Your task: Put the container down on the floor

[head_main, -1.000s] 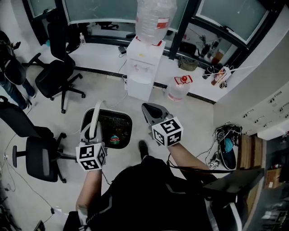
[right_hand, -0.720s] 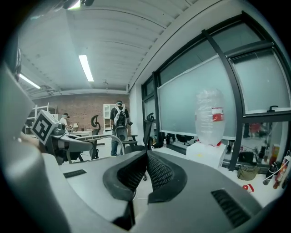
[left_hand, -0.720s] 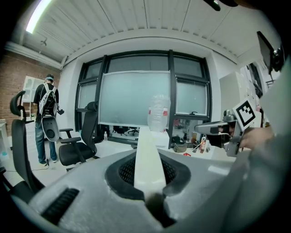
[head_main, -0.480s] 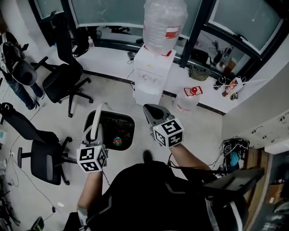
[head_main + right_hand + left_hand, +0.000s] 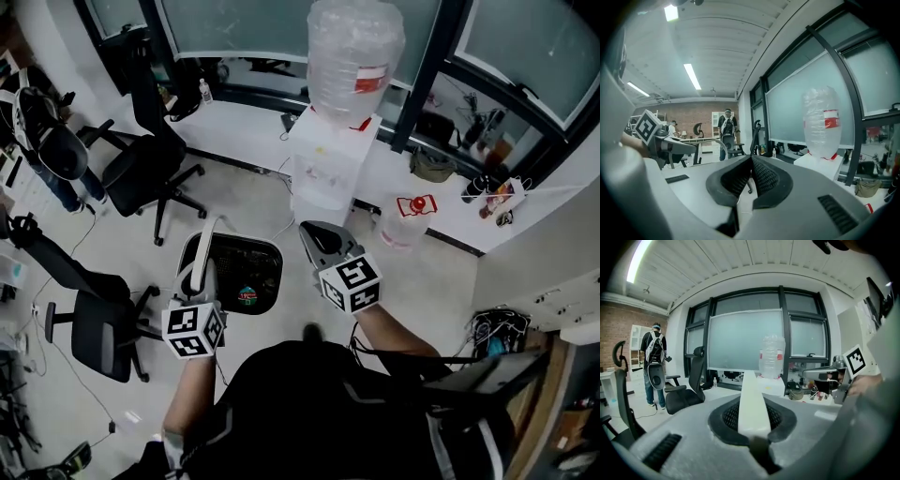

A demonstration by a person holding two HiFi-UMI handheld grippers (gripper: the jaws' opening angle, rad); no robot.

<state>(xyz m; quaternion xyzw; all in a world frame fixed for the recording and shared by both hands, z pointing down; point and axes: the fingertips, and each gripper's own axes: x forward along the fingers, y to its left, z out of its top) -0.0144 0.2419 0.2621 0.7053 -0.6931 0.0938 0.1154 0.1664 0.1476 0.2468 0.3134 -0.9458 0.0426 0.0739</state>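
While the person is standing over the pale, smooth floor (image 5: 244, 197), the left gripper (image 5: 199, 274) is pinching the flat white handle (image 5: 751, 404) of the container (image 5: 253, 242). Its jaws are standing only narrowly apart and are pressing on this strip from both sides. The container is a dark bin with a rounded rectangular rim. It is hanging from its one curved handle at about 11 o'clock from the person, over the floor, and something small and colourful (image 5: 247, 295) is lying inside it. The right gripper (image 5: 751, 164) is holding nothing: its two ribbed black pads are meeting at the tips, and it is pointing toward 12 o'clock, just beside the container at its 3 o'clock side without touching it. At 1 o'clock from the container a boxy white water dispenser (image 5: 328, 164) is carrying one clear, crinkled plastic bottle (image 5: 354, 52) upside down. A second clear bottle (image 5: 405, 220) with a red top is standing on the floor at the dispenser's 4 o'clock. Two black office chairs (image 5: 141, 164) with star-shaped bases are standing at 9 and 10 o'clock.
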